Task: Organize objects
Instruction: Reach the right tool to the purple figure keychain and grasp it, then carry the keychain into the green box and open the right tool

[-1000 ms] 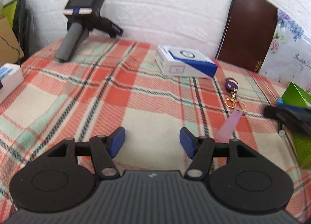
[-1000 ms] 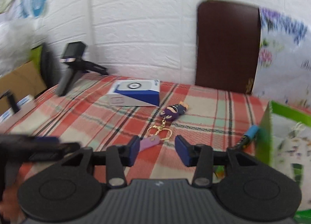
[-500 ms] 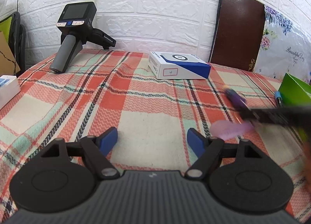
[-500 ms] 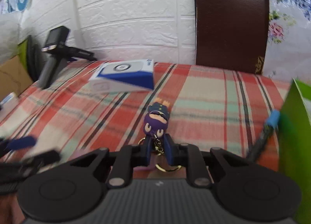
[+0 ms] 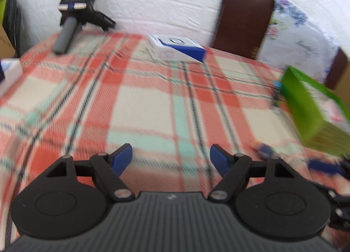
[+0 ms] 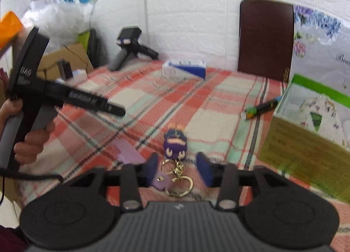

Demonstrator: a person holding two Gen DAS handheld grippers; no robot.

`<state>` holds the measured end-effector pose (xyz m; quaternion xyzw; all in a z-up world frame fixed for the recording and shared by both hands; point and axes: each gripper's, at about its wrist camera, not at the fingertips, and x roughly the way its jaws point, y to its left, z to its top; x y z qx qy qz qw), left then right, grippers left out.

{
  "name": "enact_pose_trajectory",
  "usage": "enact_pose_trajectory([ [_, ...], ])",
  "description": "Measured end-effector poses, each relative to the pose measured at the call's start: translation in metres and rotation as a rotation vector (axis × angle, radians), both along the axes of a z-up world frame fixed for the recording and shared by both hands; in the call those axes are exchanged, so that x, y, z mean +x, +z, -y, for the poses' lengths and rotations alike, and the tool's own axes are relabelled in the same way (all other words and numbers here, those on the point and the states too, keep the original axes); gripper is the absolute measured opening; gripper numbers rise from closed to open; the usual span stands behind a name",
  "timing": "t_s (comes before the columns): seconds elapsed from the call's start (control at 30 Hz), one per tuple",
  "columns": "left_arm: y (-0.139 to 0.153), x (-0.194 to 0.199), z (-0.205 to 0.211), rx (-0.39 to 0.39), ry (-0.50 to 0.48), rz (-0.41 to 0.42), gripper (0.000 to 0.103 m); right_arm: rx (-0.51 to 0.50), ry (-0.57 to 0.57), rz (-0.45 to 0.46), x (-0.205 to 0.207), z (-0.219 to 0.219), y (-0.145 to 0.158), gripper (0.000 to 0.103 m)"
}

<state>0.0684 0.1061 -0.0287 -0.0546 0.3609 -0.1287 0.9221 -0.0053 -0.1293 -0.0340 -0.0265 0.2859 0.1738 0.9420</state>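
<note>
A purple figure keychain (image 6: 175, 145) with gold rings and a lilac strap (image 6: 129, 153) lies on the plaid tablecloth (image 6: 153, 103). My right gripper (image 6: 178, 167) straddles its rings; the jaws are opening and the blue pads stand clear of it on both sides. My left gripper (image 5: 170, 160) is open over bare cloth, with nothing between its fingers. In the right wrist view a hand (image 6: 32, 142) holds the left gripper off to the left. The right gripper's pads (image 5: 265, 150) show as a blur at the right edge of the left wrist view.
A white and blue box (image 5: 177, 51) lies at the back of the table. A marker pen (image 6: 260, 107) rests beside the green open box (image 6: 306, 125) on the right. Another handheld gripper device (image 5: 74, 17) stands at the back left. A brown chair back (image 5: 245, 15) leans behind.
Half a second ago the right gripper was shut on the keychain's chain; now its jaws are apart and the keychain lies on the cloth nearer the front. The left gripper widened and shifted.
</note>
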Motion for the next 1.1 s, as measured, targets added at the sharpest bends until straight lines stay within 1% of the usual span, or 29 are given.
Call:
enact_pose_trajectory([
  [0.03,0.004,-0.009,-0.002,-0.022,-0.013,-0.017,0.079,0.004,0.036,0.015,-0.003,0.001,0.004,0.065],
  [0.07,0.006,-0.017,-0.003,-0.049,-0.028,-0.044,0.079,-0.005,0.078,0.025,-0.006,0.0,0.007,0.067],
  [0.1,0.006,-0.023,-0.004,-0.083,-0.045,-0.081,0.079,-0.031,0.116,0.036,-0.008,-0.004,0.007,0.077],
  [0.13,0.005,-0.026,-0.004,-0.125,-0.068,-0.129,0.079,-0.068,0.14,0.05,-0.01,-0.008,0.006,0.082],
  [0.2,0.0,-0.028,0.001,-0.197,-0.106,-0.211,0.079,-0.143,0.164,0.061,-0.008,-0.017,-0.001,0.082],
  [0.23,-0.003,-0.03,0.006,-0.22,-0.119,-0.236,0.079,-0.162,0.168,0.052,-0.004,-0.02,-0.005,0.082],
  [0.3,-0.008,-0.026,0.019,-0.237,-0.132,-0.263,0.08,-0.152,0.166,0.018,0.008,-0.022,-0.013,0.082],
  [0.33,-0.009,-0.023,0.026,-0.231,-0.119,-0.264,0.083,-0.141,0.162,-0.009,0.017,-0.022,-0.016,0.08],
  [0.37,-0.009,-0.018,0.033,-0.226,-0.112,-0.257,0.088,-0.139,0.156,-0.034,0.024,-0.023,-0.021,0.078],
  [0.4,-0.008,-0.013,0.039,-0.225,-0.121,-0.247,0.09,-0.121,0.159,-0.054,0.03,-0.023,-0.025,0.076],
  [0.43,-0.009,-0.005,0.045,-0.224,-0.133,-0.245,0.091,-0.081,0.161,-0.059,0.034,-0.02,-0.024,0.056],
  [0.47,-0.01,0.001,0.05,-0.222,-0.133,-0.249,0.094,-0.06,0.163,-0.066,0.036,-0.019,-0.023,0.049],
  [0.5,-0.011,0.008,0.054,-0.226,-0.13,-0.247,0.096,-0.06,0.152,-0.065,0.034,-0.02,-0.023,0.045],
  [0.53,-0.011,0.013,0.059,-0.231,-0.128,-0.242,0.096,-0.064,0.152,-0.057,0.033,-0.022,-0.023,0.037],
  [0.6,-0.009,0.021,0.065,-0.231,-0.131,-0.24,0.096,-0.063,0.152,-0.034,0.027,-0.025,-0.022,0.032],
  [0.63,-0.009,0.024,0.069,-0.239,-0.135,-0.242,0.089,-0.062,0.142,-0.021,0.024,-0.026,-0.02,0.029],
  [0.67,-0.007,0.025,0.071,-0.252,-0.145,-0.248,0.076,-0.062,0.137,-0.01,0.022,-0.027,-0.018,0.029],
  [0.7,-0.006,0.028,0.075,-0.248,-0.145,-0.254,0.072,-0.066,0.133,0.001,0.019,-0.028,-0.017,0.029],
  [0.77,0.0,0.029,0.08,-0.24,-0.14,-0.235,0.055,-0.085,0.111,0.022,0.016,-0.028,-0.014,0.028],
  [0.83,0.011,0.03,0.082,-0.251,-0.15,-0.216,0.045,-0.069,0.095,0.041,0.014,-0.023,-0.007,0.028],
  [0.87,0.018,0.032,0.084,-0.265,-0.161,-0.206,0.045,-0.061,0.088,0.056,0.012,-0.02,-0.003,0.028],
  [0.97,0.045,0.037,0.096,-0.289,-0.205,-0.15,0.045,-0.097,0.047,0.166,0.007,-0.012,0.016,0.028],
  [1.1,0.078,0.051,0.137,-0.287,-0.308,-0.088,0.044,-0.127,-0.063,0.275,0.006,0.014,0.035,0.028],
])
